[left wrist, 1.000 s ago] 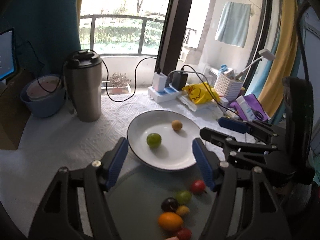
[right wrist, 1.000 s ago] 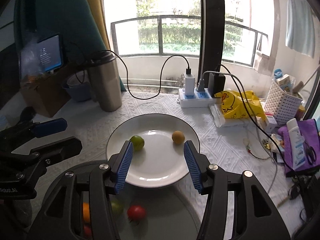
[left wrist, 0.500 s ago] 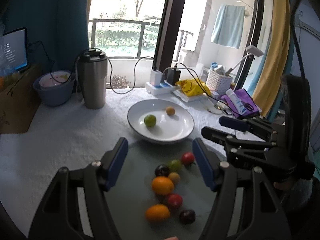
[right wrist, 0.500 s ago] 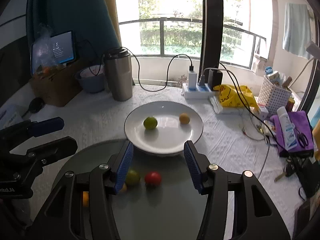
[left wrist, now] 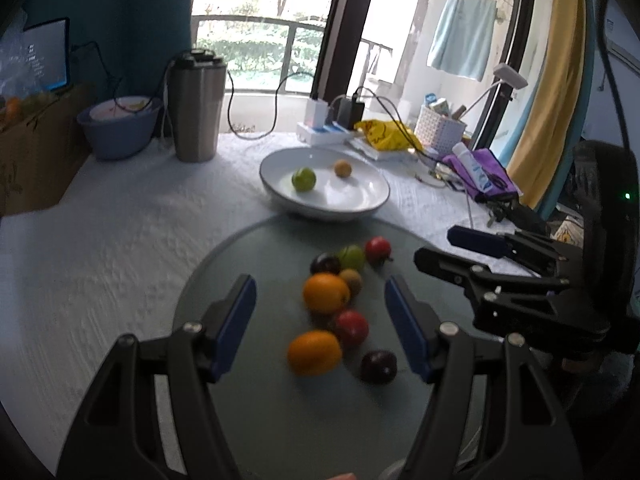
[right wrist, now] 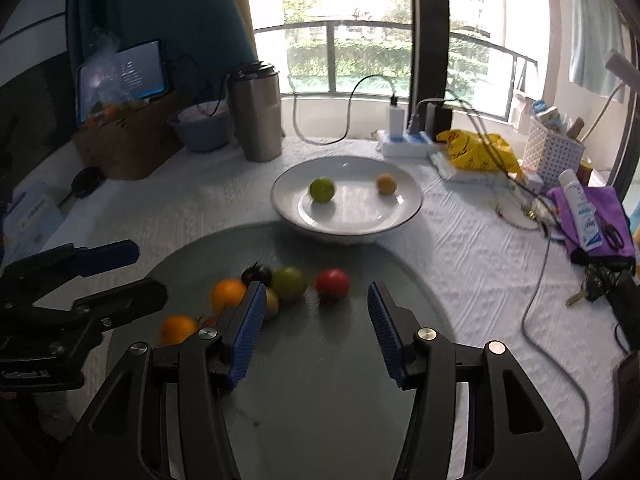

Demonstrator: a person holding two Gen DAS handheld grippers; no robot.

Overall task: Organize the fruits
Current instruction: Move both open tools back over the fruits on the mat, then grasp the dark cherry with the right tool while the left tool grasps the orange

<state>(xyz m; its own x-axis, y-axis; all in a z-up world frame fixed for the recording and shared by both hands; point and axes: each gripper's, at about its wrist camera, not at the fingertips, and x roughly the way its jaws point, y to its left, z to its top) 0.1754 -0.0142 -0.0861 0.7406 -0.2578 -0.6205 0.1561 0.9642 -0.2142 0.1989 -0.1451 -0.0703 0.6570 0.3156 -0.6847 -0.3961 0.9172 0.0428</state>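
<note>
A white plate (left wrist: 372, 204) (right wrist: 408, 212) holds a green lime (left wrist: 303, 179) (right wrist: 322, 189) and a small yellow fruit (left wrist: 343, 168) (right wrist: 386, 183). In front of it, a round grey mat (left wrist: 248, 264) (right wrist: 352, 380) carries several loose fruits: two oranges (left wrist: 325, 293) (right wrist: 228, 293), red tomatoes (left wrist: 377, 247) (right wrist: 332, 283), a green fruit (left wrist: 351, 257) (right wrist: 289, 283) and dark plums (left wrist: 378, 366). My left gripper (left wrist: 320, 298) hovers open above the cluster, nothing between its fingers. My right gripper (right wrist: 316, 304) is open and empty too, near the tomato and green fruit.
A steel tumbler (left wrist: 197, 106), blue bowl (left wrist: 118, 128) and cardboard box (left wrist: 36, 148) stand at the back left. A power strip with cables (right wrist: 404, 142), yellow bag (right wrist: 476, 152), white basket (right wrist: 554, 152) and purple cloth with a bottle (right wrist: 588, 216) crowd the right side.
Both grippers have drawn back from the plate and sunk a little, so the plate looks farther off and more fruits on the mat have come into view. Jaws unchanged.
</note>
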